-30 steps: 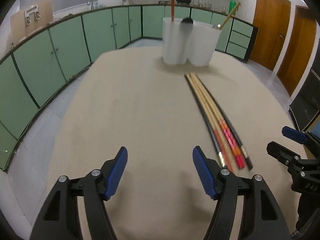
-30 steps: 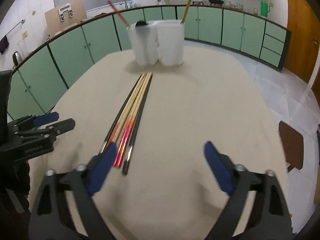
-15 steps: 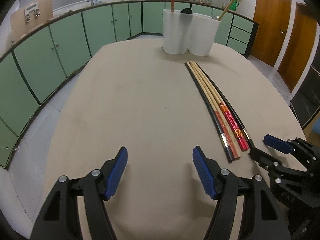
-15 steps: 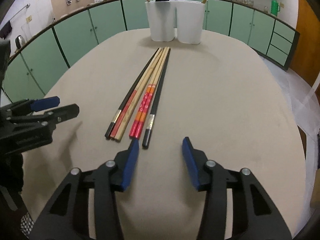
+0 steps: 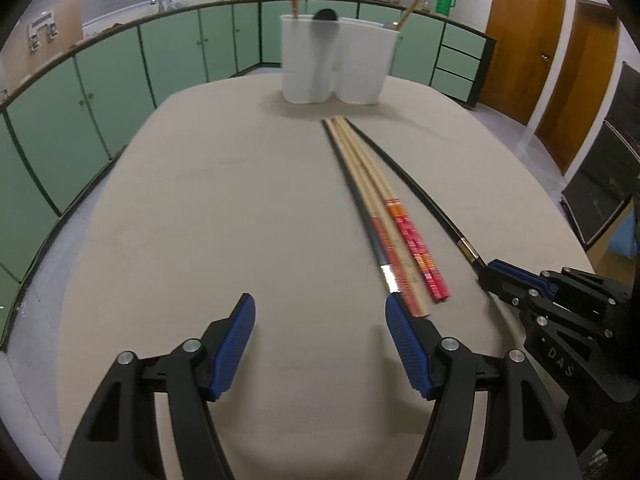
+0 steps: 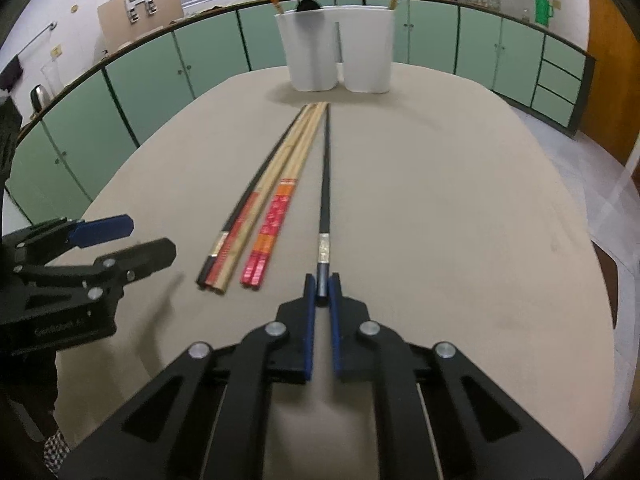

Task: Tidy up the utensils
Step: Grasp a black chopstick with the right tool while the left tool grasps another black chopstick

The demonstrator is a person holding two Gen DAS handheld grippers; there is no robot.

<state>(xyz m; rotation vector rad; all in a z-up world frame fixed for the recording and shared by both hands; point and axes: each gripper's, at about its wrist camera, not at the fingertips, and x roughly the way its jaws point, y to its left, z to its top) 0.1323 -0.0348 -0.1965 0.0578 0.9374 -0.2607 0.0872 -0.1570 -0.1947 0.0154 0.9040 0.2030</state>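
Note:
Several long chopsticks lie side by side on the beige table [image 6: 460, 200]. My right gripper [image 6: 322, 280] is shut on the near end of a black chopstick [image 6: 326, 184]; this chopstick also shows in the left wrist view [image 5: 416, 192]. The rest, wooden and red-ended chopsticks [image 6: 276, 200], lie just to its left and show in the left wrist view [image 5: 384, 216] too. My left gripper [image 5: 320, 328] is open and empty, low over the table, left of the chopsticks' near ends. Two white holders [image 6: 340, 52] stand at the far end with utensils in them.
Green cabinets [image 5: 120, 80] curve around the table's left and far sides. Wooden doors [image 5: 520, 48] stand at the right. The table's right edge drops to the floor [image 6: 600, 184].
My right gripper has moved forward and shut on the black chopstick's near end, and the chopstick now lies apart from the others. My left gripper stays open.

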